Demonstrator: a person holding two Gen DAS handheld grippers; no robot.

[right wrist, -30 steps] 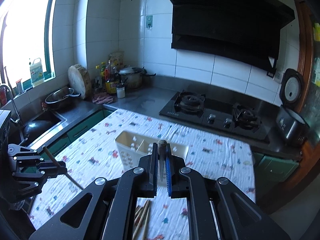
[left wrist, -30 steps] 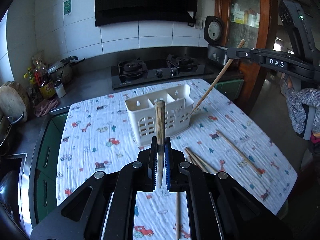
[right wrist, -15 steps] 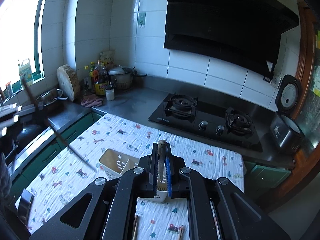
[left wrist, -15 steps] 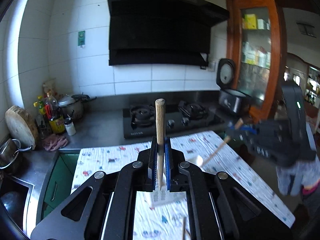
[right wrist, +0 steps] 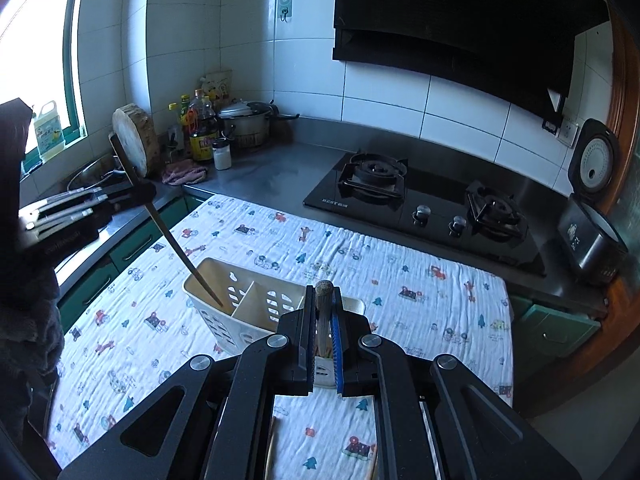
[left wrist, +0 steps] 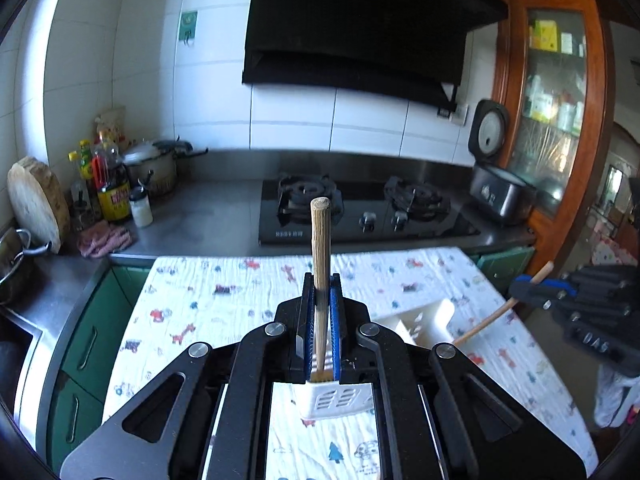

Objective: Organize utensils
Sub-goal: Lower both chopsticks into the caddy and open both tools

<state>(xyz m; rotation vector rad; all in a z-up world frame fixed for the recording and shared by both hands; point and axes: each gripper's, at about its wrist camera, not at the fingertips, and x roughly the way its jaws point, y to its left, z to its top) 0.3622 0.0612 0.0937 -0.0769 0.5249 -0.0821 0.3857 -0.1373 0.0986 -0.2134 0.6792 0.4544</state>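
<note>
Left gripper (left wrist: 320,344): fingers closed on a wooden chopstick (left wrist: 320,264), which stands up between the blue pads; seen from the right wrist camera, this same chopstick (right wrist: 172,240) slants down from the left gripper (right wrist: 140,194) with its tip inside the leftmost compartment of the caddy.
Right gripper (right wrist: 322,344): fingers closed on a second chopstick (right wrist: 323,300), upright, its lower end over the caddy's right-hand end; from the left wrist view that chopstick (left wrist: 502,312) angles down toward the caddy's far right corner.
Caddy (right wrist: 256,304): white slotted plastic holder with dividers, standing on the table (right wrist: 420,288), which is covered by a printed cloth, in front of the stove (right wrist: 420,208).
What has just changed: a second ago both grippers were held well above and back from the caddy, with it in full view ahead; both have since come down and in, so the caddy now sits under the fingers and both chopstick tips have reached its openings.
Meaning for the task: both sticks look ready to drop, one at each end of the caddy; opening the fingers is probably the next step.
Risk: the left stick enters at a steep slant, so it may lean hard on the rim once let go.
Still to do: loose chopsticks (right wrist: 272,452) lie on the cloth at the near edge, below the right gripper, so more remain to be collected.
</note>
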